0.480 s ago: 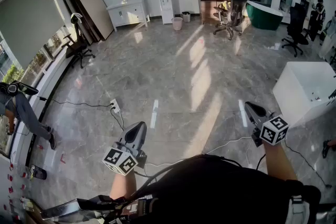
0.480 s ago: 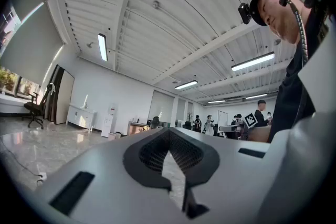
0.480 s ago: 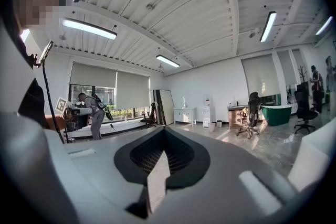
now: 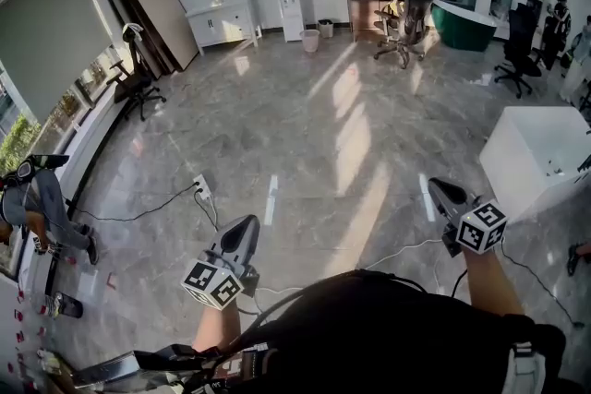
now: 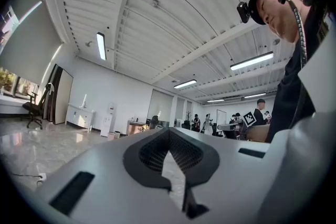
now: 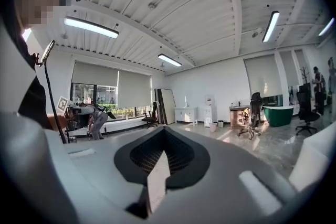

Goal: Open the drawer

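Standing mid-floor, approach step only: left gripper [image 4: 246,226] and right gripper [image 4: 436,189], fingers closed, empty. White cabinet [image 4: 224,21] far beyond fingers. Next, probably: walk closer, open fingers.

Marble floor [image 4: 305,134] with power strip [image 4: 202,189], cable [image 4: 138,215]

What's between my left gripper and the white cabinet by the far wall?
Head view: bare glossy grey stone floor; a white power strip with black cable lies just beside that line.
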Demonstrator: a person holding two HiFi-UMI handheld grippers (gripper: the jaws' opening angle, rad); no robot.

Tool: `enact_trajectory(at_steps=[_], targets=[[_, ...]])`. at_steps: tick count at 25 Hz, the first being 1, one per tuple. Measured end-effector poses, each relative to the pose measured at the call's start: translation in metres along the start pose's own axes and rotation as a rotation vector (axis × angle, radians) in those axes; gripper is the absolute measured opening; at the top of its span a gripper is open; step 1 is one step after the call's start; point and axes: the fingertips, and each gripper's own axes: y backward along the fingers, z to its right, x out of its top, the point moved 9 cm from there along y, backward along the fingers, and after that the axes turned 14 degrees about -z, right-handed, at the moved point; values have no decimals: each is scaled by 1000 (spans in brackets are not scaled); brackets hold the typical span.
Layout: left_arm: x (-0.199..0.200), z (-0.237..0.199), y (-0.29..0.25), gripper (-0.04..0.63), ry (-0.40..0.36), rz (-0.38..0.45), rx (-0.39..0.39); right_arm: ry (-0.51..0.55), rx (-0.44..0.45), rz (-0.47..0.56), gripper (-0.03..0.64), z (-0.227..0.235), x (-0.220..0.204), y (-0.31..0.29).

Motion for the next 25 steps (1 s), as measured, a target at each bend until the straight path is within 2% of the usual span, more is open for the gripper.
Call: enact_trajectory(at_steps=[4, 9, 14, 25], targets=[[-4, -5, 2, -9, 12, 15, -11, -6, 4, -4, -2, -3, 1, -4], [-5, -16, 6, -9, 15, 19, -23, -16, -5, -58, 0, -10, -1, -16], [-1, -30, 17, -9, 17, 5, -26, -35, -9, -48, 0, -23, 2, -25], [-11, -94, 51, -9, 46, -9, -66, -30, -51, -68, 2, -81, 7, -60]])
